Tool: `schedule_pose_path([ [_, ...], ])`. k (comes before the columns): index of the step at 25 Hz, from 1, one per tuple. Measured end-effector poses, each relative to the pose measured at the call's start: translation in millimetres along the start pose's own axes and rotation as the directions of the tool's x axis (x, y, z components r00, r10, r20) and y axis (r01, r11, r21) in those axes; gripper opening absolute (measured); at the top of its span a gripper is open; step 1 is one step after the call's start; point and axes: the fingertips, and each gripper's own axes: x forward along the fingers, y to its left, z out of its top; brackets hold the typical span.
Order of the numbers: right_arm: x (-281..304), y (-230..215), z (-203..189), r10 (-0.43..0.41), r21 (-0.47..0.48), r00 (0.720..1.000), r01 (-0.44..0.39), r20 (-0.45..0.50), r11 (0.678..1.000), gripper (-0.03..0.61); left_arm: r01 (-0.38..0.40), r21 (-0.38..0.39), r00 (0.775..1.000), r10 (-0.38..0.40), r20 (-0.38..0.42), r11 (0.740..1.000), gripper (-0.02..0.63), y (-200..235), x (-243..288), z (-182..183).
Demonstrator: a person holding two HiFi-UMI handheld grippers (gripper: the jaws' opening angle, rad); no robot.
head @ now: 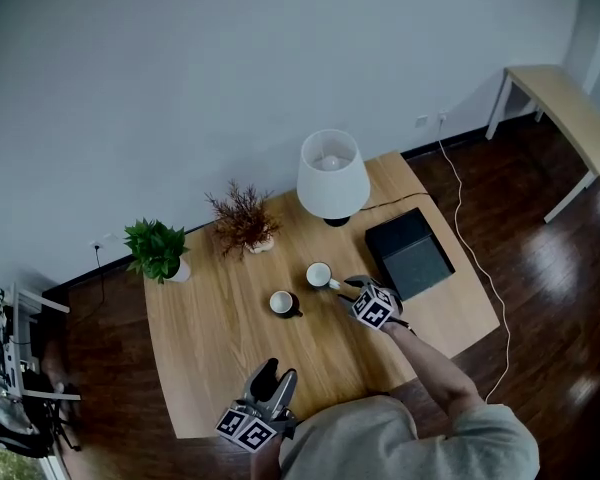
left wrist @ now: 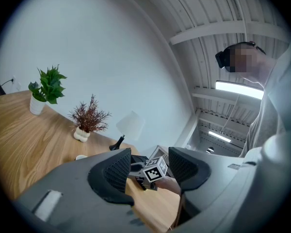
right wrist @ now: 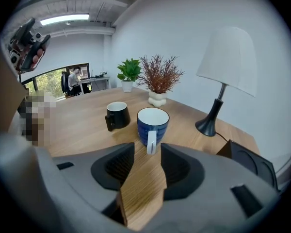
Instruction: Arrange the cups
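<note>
The table (head: 210,348) carries everything, and the risks sit in its middle and toward its far right corner. The lamp (head: 332,176) stands near the far edge, just behind the cups. A swing of the forearm while carrying a cup that way could catch its shade or its cable. The black box (head: 410,253) lies by the right edge, close beside the right gripper (right wrist: 148,161), so a wide sideways move could knock it.

The blue cup (right wrist: 153,122) stands upright near the table's middle. The black cup (right wrist: 117,115) stands just beside it, nearer the left edge, and the two do not touch. A push on the blue cup instead of a grip would probably slide it into the black one.

The right gripper's jaws stand partly apart with nothing gripped. The blue cup's white handle (right wrist: 151,142) points at them, just ahead of the tips. The handle is thin and smooth. If the pads close off-centre or too shallow, the cup may twist, tip or slip out when lifted.

The left gripper (left wrist: 144,171) hangs near the table's near edge, jaws apart and empty, and well away from both cups. It cannot steady either one.
</note>
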Motion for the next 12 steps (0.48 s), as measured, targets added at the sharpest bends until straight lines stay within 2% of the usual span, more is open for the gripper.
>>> schedule_pose_path([
  [7, 35.5, -2.8, 4.6, 0.032, -0.026, 0.997, -0.034, -0.076, 0.999, 0.169, -0.013, 0.0, 1.0, 0.013, 0.006, 1.0, 0.25, 2.6, -1.6, -1.2],
  [12, 49.0, -0.7, 6.6, 0.006, -0.075, 0.988, -0.018, -0.154, 0.997, 0.168, -0.021, -0.004, 1.0, 0.021, 0.014, 1.0, 0.25, 4.9, -3.1, 0.4],
])
